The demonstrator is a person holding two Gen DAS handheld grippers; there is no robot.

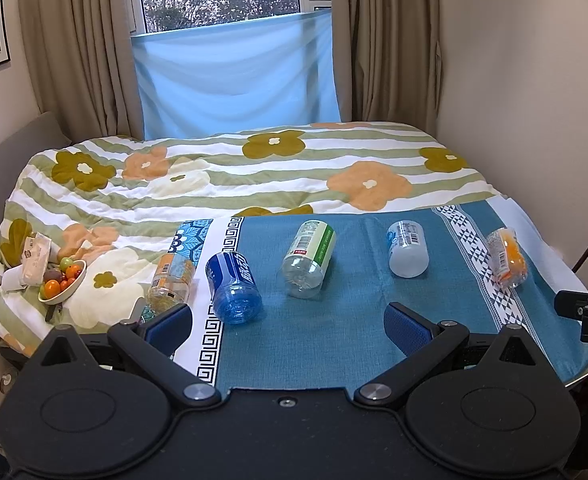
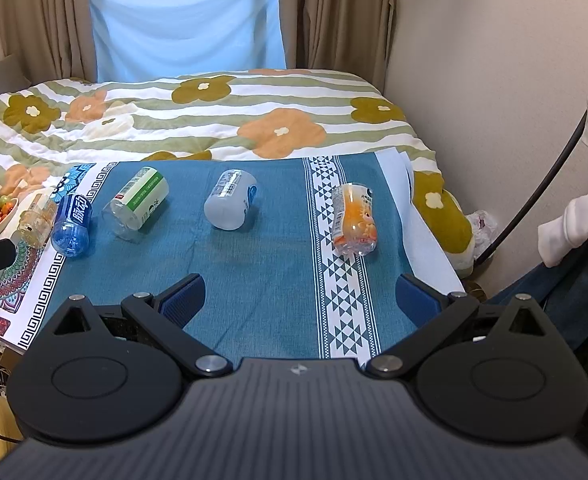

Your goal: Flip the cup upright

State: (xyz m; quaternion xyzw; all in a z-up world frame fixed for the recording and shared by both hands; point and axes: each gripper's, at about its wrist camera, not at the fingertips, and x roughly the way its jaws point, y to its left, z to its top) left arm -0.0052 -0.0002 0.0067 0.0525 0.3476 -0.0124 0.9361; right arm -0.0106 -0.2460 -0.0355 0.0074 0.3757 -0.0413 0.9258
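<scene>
Both claws gape, cups [image 2: 353, 220] lying sideways well ahead.

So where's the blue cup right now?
The blue cup lies on its side at the left end of the teal cloth, between the yellow-labelled cup and the green-labelled cup, in both views.

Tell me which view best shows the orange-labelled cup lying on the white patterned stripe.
The right wrist view: the orange-labelled cup lies near centre, label readable. The left wrist view shows it small and distorted near the right edge.
</scene>
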